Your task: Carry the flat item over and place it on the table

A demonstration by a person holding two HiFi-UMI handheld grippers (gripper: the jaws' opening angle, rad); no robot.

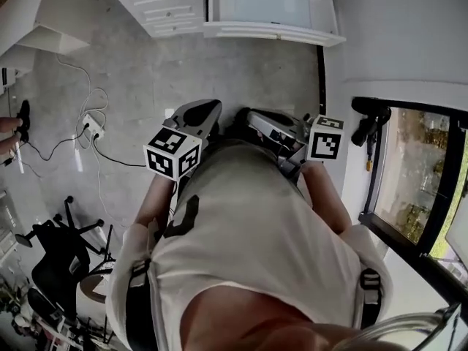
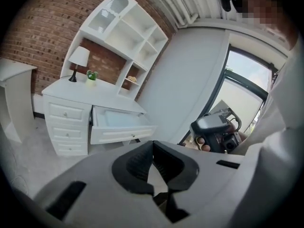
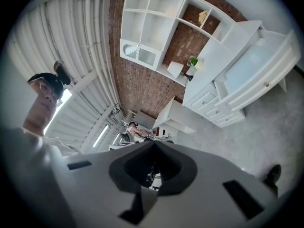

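Underfoot, the grey floor (image 1: 219, 72) fills the upper half of the head view. The person's own pale-shirted torso (image 1: 256, 247) covers the lower half. At twelve o'clock stands a white desk (image 1: 175, 6) with a shelf hutch. Its wide drawer (image 2: 121, 134) is pulled out and shows a pale bluish bottom. Whether that is the flat item cannot be told, and no view shows the item plainly. A dark-framed window (image 1: 417, 181) sits at three o'clock. At eight o'clock a black office chair (image 1: 55, 258) stands on the floor. At ten o'clock a power strip (image 1: 93, 126) lies with cables (image 1: 117, 156) trailing toward the person.

The left gripper (image 2: 152, 144) and right gripper (image 3: 153, 145) are held close against the chest. Their marker cubes (image 1: 173, 154) show at nine and three o'clock of the torso. Both are clenched with the jaw tips meeting, and nothing is between them.

A small lamp (image 2: 78, 61) and a green plant (image 2: 91, 75) stand on the desk's counter.
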